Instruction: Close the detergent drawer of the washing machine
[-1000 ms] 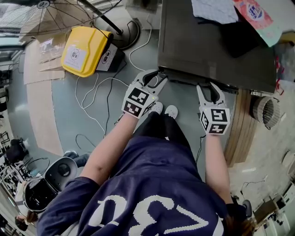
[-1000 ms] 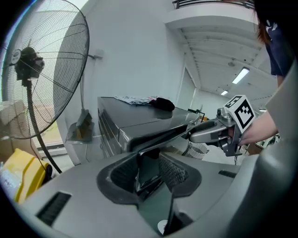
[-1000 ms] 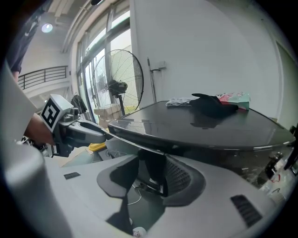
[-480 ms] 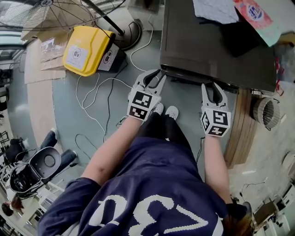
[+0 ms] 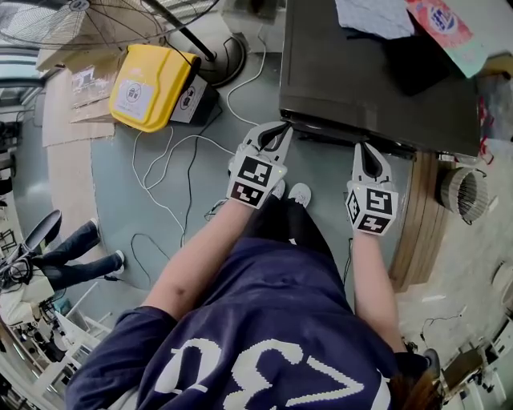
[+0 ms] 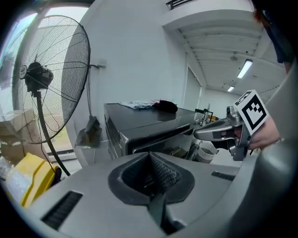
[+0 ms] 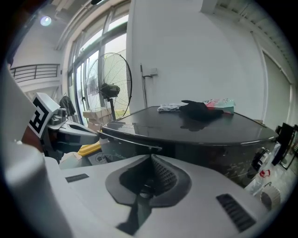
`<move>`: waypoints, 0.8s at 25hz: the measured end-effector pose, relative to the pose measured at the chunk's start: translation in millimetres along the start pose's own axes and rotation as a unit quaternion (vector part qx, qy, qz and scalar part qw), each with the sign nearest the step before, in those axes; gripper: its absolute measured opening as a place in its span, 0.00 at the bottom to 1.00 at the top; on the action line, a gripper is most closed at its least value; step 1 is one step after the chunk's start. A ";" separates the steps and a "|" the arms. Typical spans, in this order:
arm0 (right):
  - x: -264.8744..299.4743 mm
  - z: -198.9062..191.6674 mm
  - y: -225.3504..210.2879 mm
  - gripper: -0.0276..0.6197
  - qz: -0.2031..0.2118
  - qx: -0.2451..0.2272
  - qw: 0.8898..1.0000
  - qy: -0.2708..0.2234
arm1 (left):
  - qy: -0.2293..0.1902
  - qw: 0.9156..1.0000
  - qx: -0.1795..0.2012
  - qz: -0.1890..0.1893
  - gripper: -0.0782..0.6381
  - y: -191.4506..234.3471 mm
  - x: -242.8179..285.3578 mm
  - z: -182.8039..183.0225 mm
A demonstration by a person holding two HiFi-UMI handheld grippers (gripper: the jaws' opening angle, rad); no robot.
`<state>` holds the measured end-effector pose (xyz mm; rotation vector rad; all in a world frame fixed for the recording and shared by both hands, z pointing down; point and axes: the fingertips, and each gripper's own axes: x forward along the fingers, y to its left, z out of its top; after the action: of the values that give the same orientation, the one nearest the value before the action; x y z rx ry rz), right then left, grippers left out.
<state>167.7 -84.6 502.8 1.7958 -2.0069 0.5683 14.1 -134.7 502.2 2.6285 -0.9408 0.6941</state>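
- The dark front strip of the detergent drawer is sitting at the top of the front face of the dark grey, glossy-topped washing machine. Its long axis is running along that front edge and its face is pointing toward the person. I cannot tell whether it is standing out or sitting flush.
- The left gripper is fully closed, with its ribbed pads meeting and nothing between them. Its tip is resting at the machine's front left corner, just beside the drawer's end.
- The right gripper is likewise closed and empty, and is pointing at the same front edge further along, near the drawer's other end.
- A white cloth, a black garment and a pink-and-teal packet are lying on the machine's top.
- A yellow plastic case, white cables and a large wire-caged pedestal fan are occupying the grey floor to the left, well apart from the drawer.
- A ribbed hose coil is lying to the machine's right.
- Nothing is standing between either gripper and the drawer.
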 end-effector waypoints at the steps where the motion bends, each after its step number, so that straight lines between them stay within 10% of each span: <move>1: 1.7 0.0 -0.9 0.07 -0.002 0.000 1.000 0.001 | 0.000 1.000 -0.002 0.001 0.13 0.5 0.3 -0.8; 20: 10.6 2.1 -6.4 0.07 -0.016 0.019 1.000 -0.006 | -0.009 0.999 -0.036 0.019 0.13 7.0 6.9 1.5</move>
<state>172.9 -95.2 507.0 1.8535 -1.9834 0.5907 14.8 -144.2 505.1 2.5654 -1.0044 0.6341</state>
